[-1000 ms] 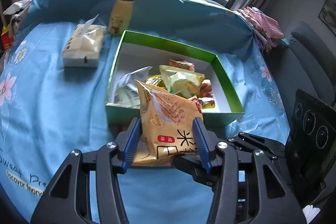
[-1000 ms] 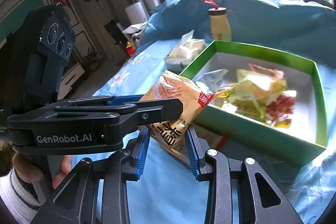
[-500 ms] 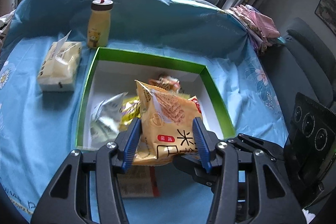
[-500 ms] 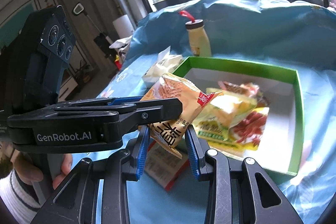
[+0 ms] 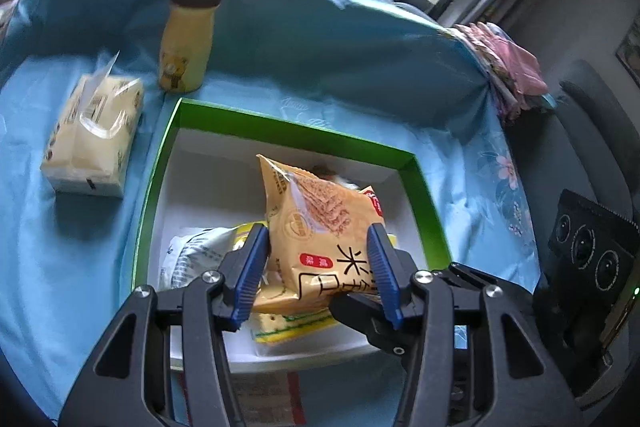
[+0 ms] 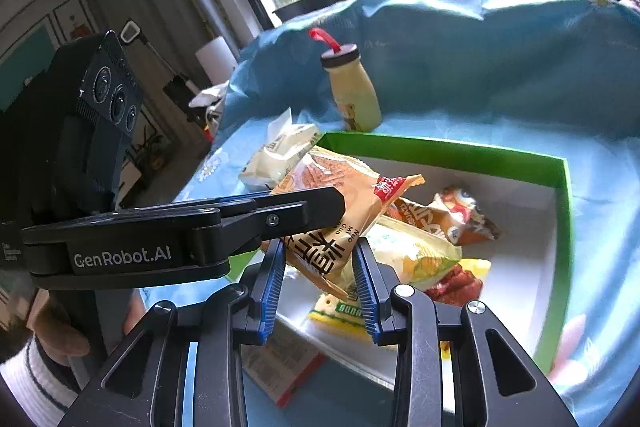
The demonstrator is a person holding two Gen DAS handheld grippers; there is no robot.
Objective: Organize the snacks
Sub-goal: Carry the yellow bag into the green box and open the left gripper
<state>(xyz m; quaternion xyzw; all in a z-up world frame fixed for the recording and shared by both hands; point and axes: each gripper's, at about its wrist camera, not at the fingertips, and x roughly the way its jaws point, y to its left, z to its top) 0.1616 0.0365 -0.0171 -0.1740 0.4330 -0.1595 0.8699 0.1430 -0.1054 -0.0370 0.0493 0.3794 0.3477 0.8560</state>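
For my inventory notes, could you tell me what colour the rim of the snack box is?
Bright green rim on the box, white inside; it shows best in the right wrist view.

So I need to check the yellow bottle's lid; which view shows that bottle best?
The left wrist view: the bottle stands whole and large beside the green box. The right wrist view shows it whole too, but smaller.

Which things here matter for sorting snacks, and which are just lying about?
Job:
- orange snack bag, held by left gripper and right gripper
- green box
- snack packets in box

Lying about:
- yellow bottle
- tissue pack
- pink cloth
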